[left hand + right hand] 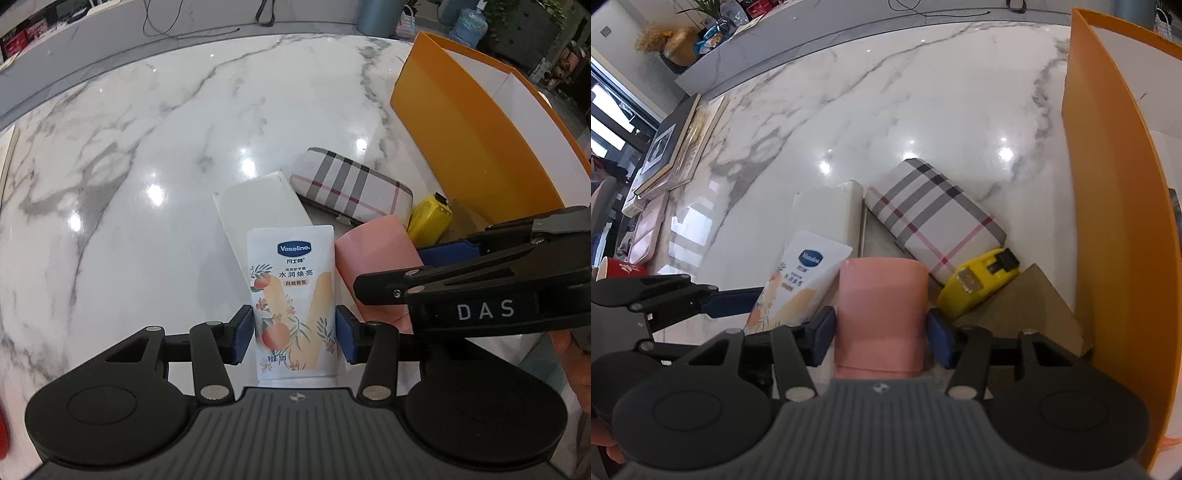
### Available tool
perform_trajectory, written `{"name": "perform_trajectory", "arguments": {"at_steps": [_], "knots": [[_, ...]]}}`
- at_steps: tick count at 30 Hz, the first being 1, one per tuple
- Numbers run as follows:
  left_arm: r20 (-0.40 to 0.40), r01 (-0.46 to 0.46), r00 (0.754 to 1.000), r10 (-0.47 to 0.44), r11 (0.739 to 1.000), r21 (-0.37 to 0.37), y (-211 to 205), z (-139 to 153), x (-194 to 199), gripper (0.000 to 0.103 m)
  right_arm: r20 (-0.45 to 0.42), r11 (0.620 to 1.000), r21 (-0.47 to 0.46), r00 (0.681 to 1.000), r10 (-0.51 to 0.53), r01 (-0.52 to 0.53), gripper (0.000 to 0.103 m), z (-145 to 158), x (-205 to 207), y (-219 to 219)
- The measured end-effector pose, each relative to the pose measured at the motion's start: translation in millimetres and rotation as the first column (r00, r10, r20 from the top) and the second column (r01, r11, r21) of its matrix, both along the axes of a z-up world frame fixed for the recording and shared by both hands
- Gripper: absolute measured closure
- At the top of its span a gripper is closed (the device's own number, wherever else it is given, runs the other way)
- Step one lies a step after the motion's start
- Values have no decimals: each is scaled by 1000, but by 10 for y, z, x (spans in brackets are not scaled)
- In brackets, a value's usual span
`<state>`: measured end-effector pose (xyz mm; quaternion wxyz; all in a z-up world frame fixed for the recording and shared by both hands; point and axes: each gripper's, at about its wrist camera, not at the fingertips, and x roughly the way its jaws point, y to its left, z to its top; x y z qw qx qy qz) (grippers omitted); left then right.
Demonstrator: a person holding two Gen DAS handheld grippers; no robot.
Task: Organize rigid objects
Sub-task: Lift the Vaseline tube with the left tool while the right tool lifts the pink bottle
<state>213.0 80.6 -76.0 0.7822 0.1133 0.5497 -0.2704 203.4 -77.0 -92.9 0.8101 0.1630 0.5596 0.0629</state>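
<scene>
A white Vaseline tube [295, 302] with a peach print stands upright between the blue pads of my left gripper [294, 338], which is shut on it. The tube [798, 284] also shows in the right wrist view, leaning at the left. My right gripper [882, 332] is shut on a pink cylinder [882, 314], its pads against both sides. In the left wrist view that gripper [406, 273] reaches in from the right around the pink cylinder [373, 258]. Behind them lie a white box [258, 206], a plaid glasses case [351, 188] and a yellow utility knife [430, 219].
An orange box [472, 147] with white inner walls stands open at the right, close to the knife. A brown cardboard piece [1027, 314] lies under the knife. Books [672, 147] and a red cup [622, 267] sit at the far left of the marble table [147, 166].
</scene>
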Motion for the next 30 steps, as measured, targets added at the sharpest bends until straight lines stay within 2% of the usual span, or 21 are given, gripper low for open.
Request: {"name": "perform_trajectory", "arguments": {"at_steps": [3,10,15,18,24,30], "knots": [[-15,10,1000,-10,1000,-11,6,0,-68,50,-15,1000,-9,1000,7,-7,49,30,-70,-11],[21,34,999,-34,999,35,-56,17,-181,46,-49,1000,-15,999,-1,0,47,5,-162,-34],[11,19,1000,-19,1000,19,-34,6,-166,45,-68,1000,-6,998,-9,8,47,-66,-115,-19],[4,8,1000,-8,1000,4,-18,11,-168,49,-94,1000,12,995,-24,25,47,-131,-93,-39],[13,-27,1000,28,999,-30,40,92,-220,51,-42,1000,4,999,6,-5,48,14,-146,-33],[62,-47,997,50,998,-44,39,299,-328,51,2,999,22,1000,26,-26,48,209,-204,-73]]}}
